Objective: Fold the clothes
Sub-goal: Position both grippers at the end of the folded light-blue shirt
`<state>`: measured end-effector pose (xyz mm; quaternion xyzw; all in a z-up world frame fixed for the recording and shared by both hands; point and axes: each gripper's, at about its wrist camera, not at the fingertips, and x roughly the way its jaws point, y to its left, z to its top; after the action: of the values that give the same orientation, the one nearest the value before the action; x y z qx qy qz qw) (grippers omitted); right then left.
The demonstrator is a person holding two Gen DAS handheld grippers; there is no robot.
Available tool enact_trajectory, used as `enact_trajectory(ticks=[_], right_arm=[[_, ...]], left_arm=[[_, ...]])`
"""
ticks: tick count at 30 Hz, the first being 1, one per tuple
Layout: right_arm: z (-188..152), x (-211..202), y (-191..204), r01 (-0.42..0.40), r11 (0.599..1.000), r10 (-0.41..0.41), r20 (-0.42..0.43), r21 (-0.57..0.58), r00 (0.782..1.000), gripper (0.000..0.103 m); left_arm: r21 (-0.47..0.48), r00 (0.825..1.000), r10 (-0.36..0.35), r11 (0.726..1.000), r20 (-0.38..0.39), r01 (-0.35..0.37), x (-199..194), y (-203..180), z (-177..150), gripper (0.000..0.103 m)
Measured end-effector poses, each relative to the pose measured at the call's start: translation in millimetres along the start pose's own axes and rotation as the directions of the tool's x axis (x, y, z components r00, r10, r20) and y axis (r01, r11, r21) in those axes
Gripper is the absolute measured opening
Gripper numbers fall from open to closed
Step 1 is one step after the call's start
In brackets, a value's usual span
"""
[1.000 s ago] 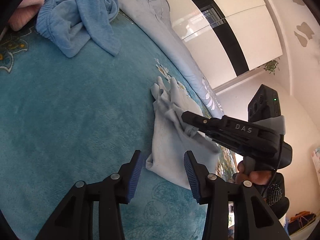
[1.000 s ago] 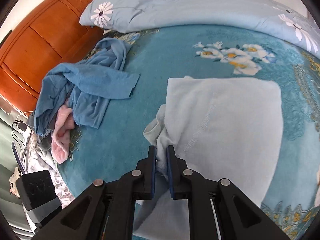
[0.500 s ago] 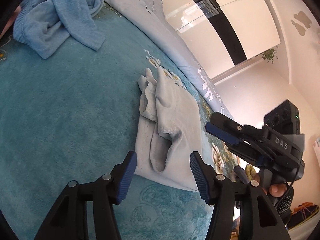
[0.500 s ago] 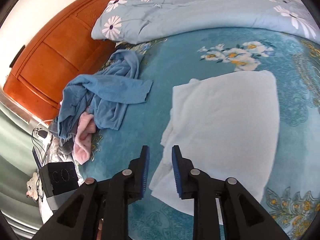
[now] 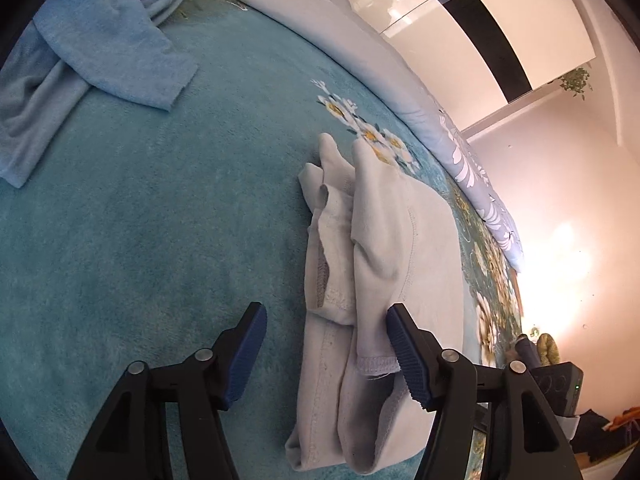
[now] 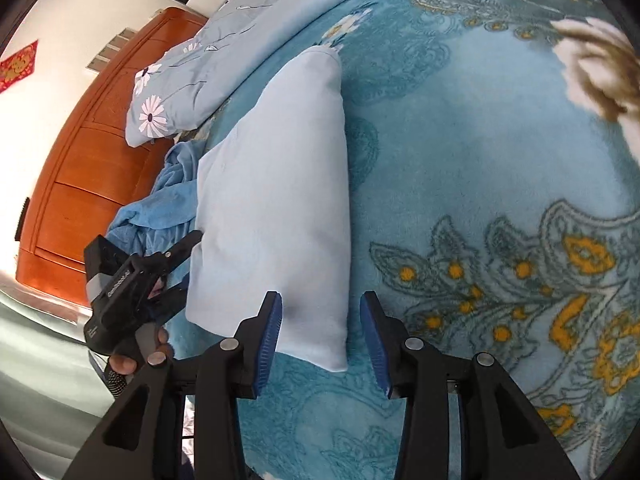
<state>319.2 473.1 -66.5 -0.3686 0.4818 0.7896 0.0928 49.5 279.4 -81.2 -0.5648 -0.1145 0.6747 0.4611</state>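
A pale grey-blue garment (image 5: pixel 384 264) lies folded on the teal bedspread (image 5: pixel 140 240), its hemmed layers stacked along the near side. My left gripper (image 5: pixel 326 356) hovers over that side. Its jaws are opening, with cloth below the gap and no pad pressing on it. In the right wrist view the same garment (image 6: pixel 280 208) is a smooth rectangle. My right gripper (image 6: pixel 322 340) stands over the garment's near corner. These jaws are opening too, astride the corner without gripping it. The left gripper (image 6: pixel 186 264), held by a hand, sits at the garment's left edge.
A heap of blue clothes (image 5: pixel 100 40) lies further up the bed, also in the right wrist view (image 6: pixel 160 208). A flowered quilt (image 6: pixel 192 72) runs along the far side, against a wooden headboard (image 6: pixel 80 180). White wardrobe doors (image 5: pixel 460 20) stand beyond the bed.
The right gripper let go of the garment's edge, opened, rolled and swung to the garment's near corner. The left gripper opened wider and moved closer over the folded layers.
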Motion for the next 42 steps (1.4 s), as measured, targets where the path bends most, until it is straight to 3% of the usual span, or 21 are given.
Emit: enact_trajectory(ticks=[7,10,15,19,24,32,34,36,38,42], right_arm=[[-10.4,1.2,-15.3,-0.161,0.983,0.157,0.055,0.084,0.986,0.045],[-13.7,-1.0,-14.6,-0.152,0.986,0.149,0.05,0.063,0.988,0.042],[-15.5,-4.7,-9.7,-0.066,0.997,0.064,0.035,0.04,0.997,0.042],[-16.8,1.4,-1.4,-0.006,0.999,0.005,0.036,0.048,0.999,0.042],[-26.3,3.6,-0.2,-0.043,0.996,0.038,0.063,0.079,0.997,0.044],[-32.9,3.7,-17.7,-0.183,0.964,0.153,0.158,0.193,0.975,0.044],[-32.7,4.4,-21.6,-0.192,0.958,0.158,0.169,0.211,0.973,0.039],[-33.1,6.1,-23.5,-0.194,0.955,0.157,0.171,0.223,0.973,0.024],[-32.8,9.1,-23.9,-0.211,0.95,0.175,0.168,0.23,0.97,0.016],[-30.1,3.9,-27.5,-0.231,0.946,0.197,0.165,0.227,0.966,0.01]], left_arm=[[-0.068,0.999,-0.034,0.997,0.006,0.034,-4.9,3.9,-6.1,0.067],[-0.079,1.0,-0.018,0.997,0.01,0.019,-9.8,2.3,-10.2,0.067],[-0.082,0.999,0.008,0.997,0.033,-0.005,-20.8,-3.0,-17.3,0.067],[-0.095,0.999,-0.013,0.995,0.03,0.016,-22.2,-6.2,-23.9,0.067],[-0.08,1.0,-0.02,0.997,0.017,0.021,-22.2,-8.7,-30.2,0.067],[-0.091,0.999,-0.04,0.995,0.03,0.043,-31.9,0.0,-30.7,0.067],[-0.101,0.998,-0.048,0.994,0.038,0.051,-36.5,4.9,-31.4,0.067],[-0.114,0.997,-0.054,0.992,0.047,0.06,-40.6,10.2,-31.6,0.067],[-0.127,0.997,-0.054,0.99,0.053,0.06,-43.1,14.5,-31.8,0.067],[-0.14,0.997,-0.043,0.989,0.057,0.051,-49.8,19.5,-34.7,0.067]])
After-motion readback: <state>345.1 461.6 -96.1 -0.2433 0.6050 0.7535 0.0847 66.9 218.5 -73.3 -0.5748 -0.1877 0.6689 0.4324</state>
